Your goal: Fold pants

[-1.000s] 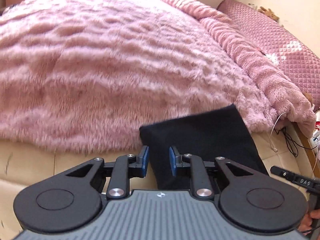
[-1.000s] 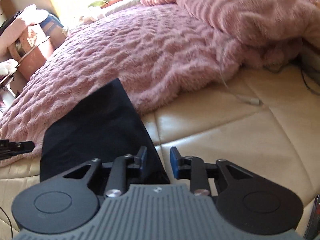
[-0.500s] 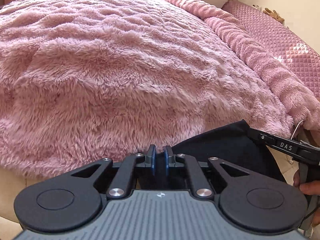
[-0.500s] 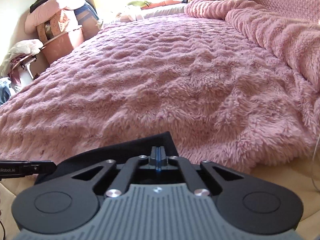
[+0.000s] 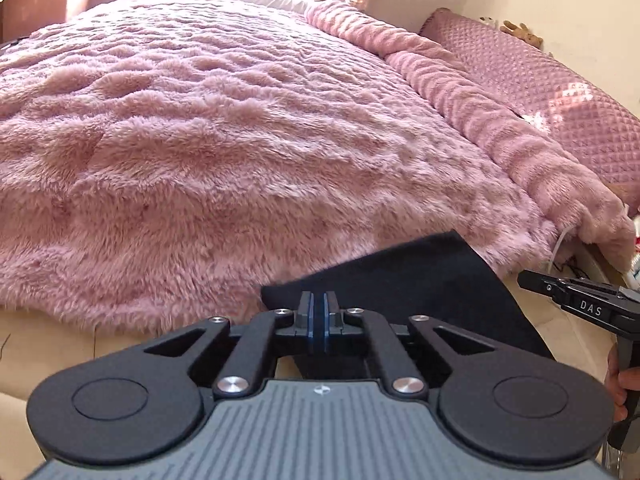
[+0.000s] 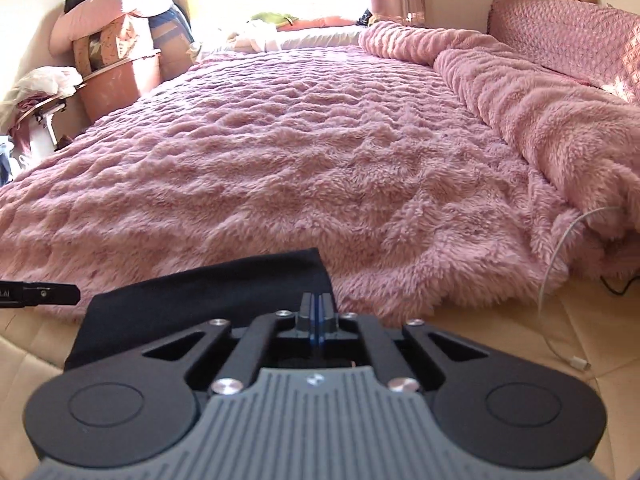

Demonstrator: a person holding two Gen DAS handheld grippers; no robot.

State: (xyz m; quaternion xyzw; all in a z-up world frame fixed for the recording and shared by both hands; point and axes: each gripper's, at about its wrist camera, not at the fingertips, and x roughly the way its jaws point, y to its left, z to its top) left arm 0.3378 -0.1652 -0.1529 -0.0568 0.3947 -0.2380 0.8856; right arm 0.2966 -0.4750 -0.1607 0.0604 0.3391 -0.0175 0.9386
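Clamping both tongs, left [image 5: 319, 320] & right [image 6: 316, 322], on near corners of black soft folded pants [image 5: 420, 292] lying at fluffy pink blanket [image 5: 240, 140] edge. Risking thin-pinch slip, layers sliding, fold skewing.

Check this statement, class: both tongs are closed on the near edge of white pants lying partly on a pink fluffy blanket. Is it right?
Not quite: the pants are black, not white, as the left wrist view shows. The rest holds: the left tongs and right tongs are closed on their near edge, and they lie partly on the pink fluffy blanket.
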